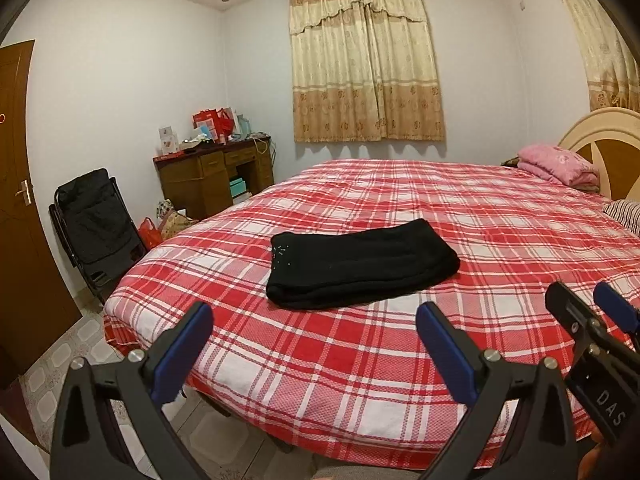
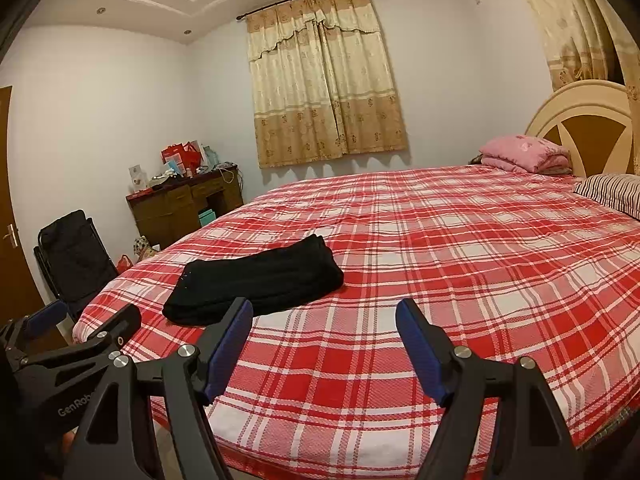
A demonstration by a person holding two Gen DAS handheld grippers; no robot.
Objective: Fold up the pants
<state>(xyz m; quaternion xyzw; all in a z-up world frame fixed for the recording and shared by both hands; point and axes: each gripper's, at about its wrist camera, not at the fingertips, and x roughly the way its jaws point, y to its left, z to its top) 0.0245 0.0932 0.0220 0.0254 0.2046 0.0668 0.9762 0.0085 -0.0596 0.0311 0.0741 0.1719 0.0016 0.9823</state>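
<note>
The black pants (image 1: 360,266) lie folded into a compact bundle on the red plaid bed (image 1: 440,360), and the right wrist view shows the pants (image 2: 256,282) left of centre. My left gripper (image 1: 314,316) hovers open over the bed's near edge, short of the bundle, with nothing between its blue pads. My right gripper (image 2: 324,314) is also open and empty, just right of the bundle's near end. Each gripper shows in the other's view: the right gripper (image 1: 588,300) at the right edge, the left gripper (image 2: 94,314) at the lower left.
A pink folded quilt (image 1: 556,164) and a striped pillow (image 2: 612,192) lie by the headboard (image 2: 580,120). A cluttered wooden desk (image 1: 212,176), a black folding chair (image 1: 96,224) and a brown door (image 1: 20,200) stand left of the bed. Curtains (image 1: 364,64) hang behind.
</note>
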